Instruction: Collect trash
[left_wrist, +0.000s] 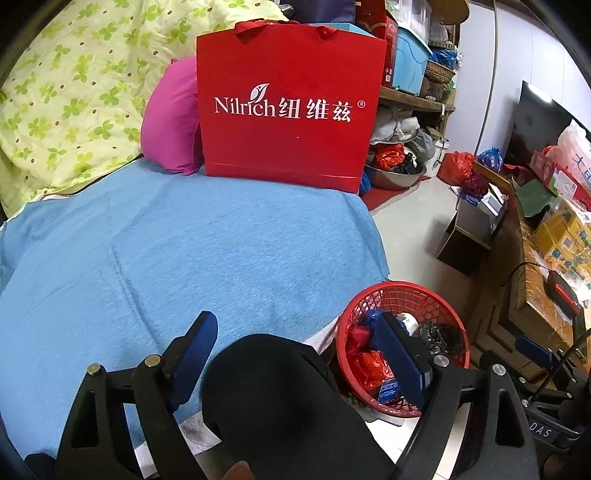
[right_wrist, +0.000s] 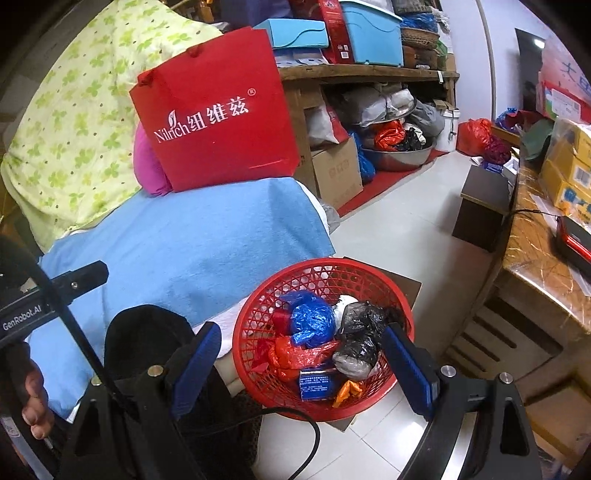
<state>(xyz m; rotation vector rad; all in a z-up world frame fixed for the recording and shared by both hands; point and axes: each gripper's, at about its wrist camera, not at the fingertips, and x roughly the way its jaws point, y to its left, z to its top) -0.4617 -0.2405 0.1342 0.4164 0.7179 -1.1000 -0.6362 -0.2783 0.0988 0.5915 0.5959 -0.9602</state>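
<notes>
- The red mesh basket (right_wrist: 400, 306) was the landmark: it stood on the floor just beside the corner of the bed covered by the blue blanket (right_wrist: 192, 251), and it already held the collected trash
- Inside the basket lay a crumpled blue bag (right_wrist: 312, 319) near the middle, a black bag (right_wrist: 360, 338) to its right, a red bag (right_wrist: 295, 356) toward the near rim, and a small blue printed packet (right_wrist: 316, 384) beside an orange scrap (right_wrist: 347, 391) closest to the camera
- The right gripper (right_wrist: 303, 373) hovered directly above the basket with its jaws spread wide and nothing between the blue pads (right_wrist: 406, 365)
- The left gripper (left_wrist: 295, 354) was also wide open and empty; it sat above the blanket's edge, with the basket (left_wrist: 388, 295) off to its right
- A black cap-like object (left_wrist: 280, 398) rested on the bed's near edge, left of the basket; whether it counted as trash could not be told
- No loose trash showed on the blanket, so the collecting looked largely done
- The right hand was the nearer one for any move into the basket; the left was nearer the black object
- A red paper bag (right_wrist: 218, 114) stood at the blanket's far end, well apart from the basket
</notes>
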